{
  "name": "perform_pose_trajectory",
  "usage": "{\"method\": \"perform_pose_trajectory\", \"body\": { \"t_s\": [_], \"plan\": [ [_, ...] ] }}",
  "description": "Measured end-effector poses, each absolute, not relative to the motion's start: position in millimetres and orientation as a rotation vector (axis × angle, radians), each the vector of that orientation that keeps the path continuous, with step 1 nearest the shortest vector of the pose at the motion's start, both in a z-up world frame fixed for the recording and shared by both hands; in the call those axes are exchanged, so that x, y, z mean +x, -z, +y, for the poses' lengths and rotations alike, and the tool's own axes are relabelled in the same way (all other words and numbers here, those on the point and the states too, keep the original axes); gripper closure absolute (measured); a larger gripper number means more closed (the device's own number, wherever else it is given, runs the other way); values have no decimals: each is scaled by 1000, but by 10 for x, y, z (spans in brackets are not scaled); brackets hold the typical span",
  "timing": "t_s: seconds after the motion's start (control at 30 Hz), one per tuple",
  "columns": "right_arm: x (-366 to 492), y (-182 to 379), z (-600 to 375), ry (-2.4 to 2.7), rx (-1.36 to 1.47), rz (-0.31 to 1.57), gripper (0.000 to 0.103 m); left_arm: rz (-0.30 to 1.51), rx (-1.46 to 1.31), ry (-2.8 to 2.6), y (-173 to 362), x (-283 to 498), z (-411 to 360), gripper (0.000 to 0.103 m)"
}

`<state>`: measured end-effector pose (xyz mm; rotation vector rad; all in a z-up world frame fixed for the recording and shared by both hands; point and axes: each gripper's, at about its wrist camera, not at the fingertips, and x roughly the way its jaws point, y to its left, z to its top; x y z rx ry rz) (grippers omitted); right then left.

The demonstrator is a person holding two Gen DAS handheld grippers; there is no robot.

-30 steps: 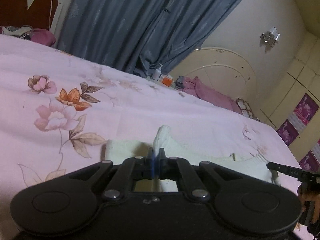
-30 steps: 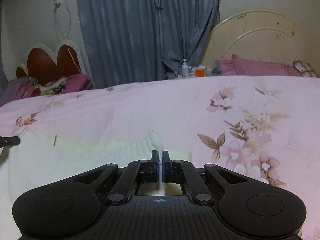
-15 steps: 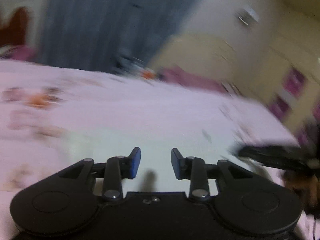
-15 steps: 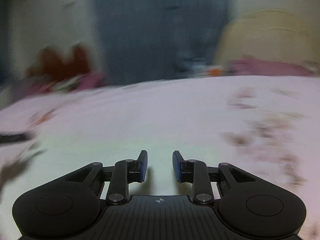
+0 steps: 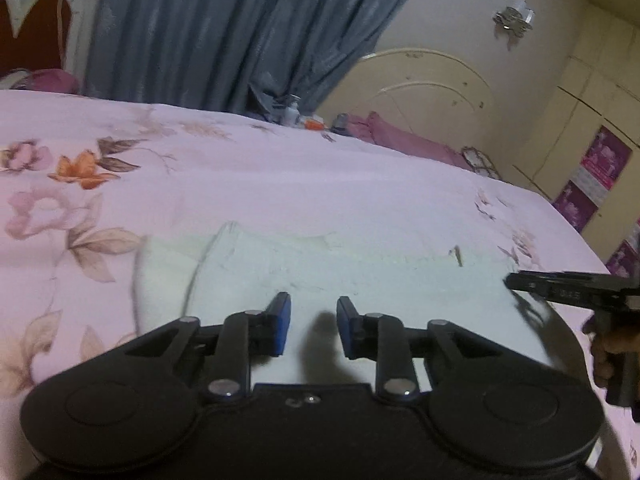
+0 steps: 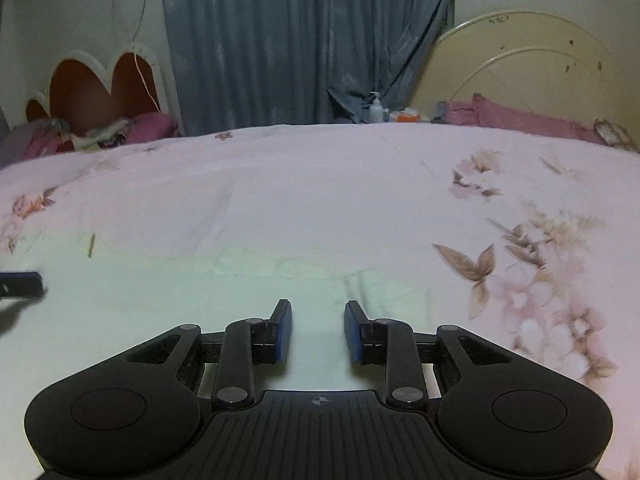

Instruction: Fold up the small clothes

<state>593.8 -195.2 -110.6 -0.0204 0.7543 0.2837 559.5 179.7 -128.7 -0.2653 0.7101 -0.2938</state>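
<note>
A small pale cream garment (image 5: 360, 276) lies flat on the pink floral bedsheet (image 5: 280, 184); a folded flap shows at its left end. My left gripper (image 5: 312, 308) hovers just over the garment's left part, open, with nothing between its blue pads. A finger (image 5: 560, 285) of the other gripper and a hand (image 5: 600, 344) reach in from the right. In the right wrist view my right gripper (image 6: 318, 312) is open over the garment (image 6: 160, 292) near its right edge, holding nothing. The left gripper's fingertip (image 6: 20, 285) shows at the left edge.
The bed stretches far ahead. Pink pillows (image 6: 520, 120) and a cream headboard (image 6: 540, 64) stand at the far right, and a heart-shaped headboard (image 6: 100, 88) with clothes at the far left. Bottles (image 6: 376, 108) stand by the blue curtain (image 6: 300, 40). Wardrobe doors (image 5: 592, 128) line the right wall.
A second ago both grippers were shut on pinched-up edges of the garment. Both have let go and opened, and the fabric now lies flat under them. Both hands shifted a little lower.
</note>
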Motion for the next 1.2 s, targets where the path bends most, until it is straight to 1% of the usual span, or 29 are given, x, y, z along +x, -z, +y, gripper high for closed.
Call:
{"method": "perform_pose_trajectory", "body": {
  "t_s": [0.07,0.13,0.27,0.37,0.47,0.53,0.63,0.73,0.83,0.93,0.97,1.07,1.2],
  "plan": [
    [5777,1007,-1937,-308,-1,736,75,666,-241,269,1188,5420,1690,52],
    [5525,930,-1856,-368,13,706,75,637,-216,286,1093,5226,1555,46],
    [5089,947,-1493,-551,-23,692,75,625,-162,363,1116,4977,1147,44],
    [4937,1045,-1322,-587,-83,687,75,667,-85,327,1235,4974,958,44],
    [4975,1111,-1453,-507,-104,681,74,672,-74,245,1269,4983,1099,45],
    [5057,1131,-1677,-335,-118,692,74,670,-100,205,1259,4964,1275,45],
    [5123,1102,-1964,-290,-50,739,74,669,-122,189,1218,4896,1405,45],
    [5003,963,-1870,-322,-73,725,74,630,-137,209,1090,4733,1324,44],
    [4723,905,-1675,-399,-82,713,74,620,-96,235,1088,4528,1112,44],
    [4535,1081,-1446,-428,-165,776,74,709,-44,222,1281,4495,962,44],
    [4486,1130,-1437,-408,-185,764,74,719,-31,208,1328,4463,958,45],
    [4397,1042,-1519,-357,-142,757,73,692,-61,200,1247,4301,1030,45],
    [4083,877,-1456,-491,-115,701,73,635,-70,240,1133,3973,954,45]
  ]
}}
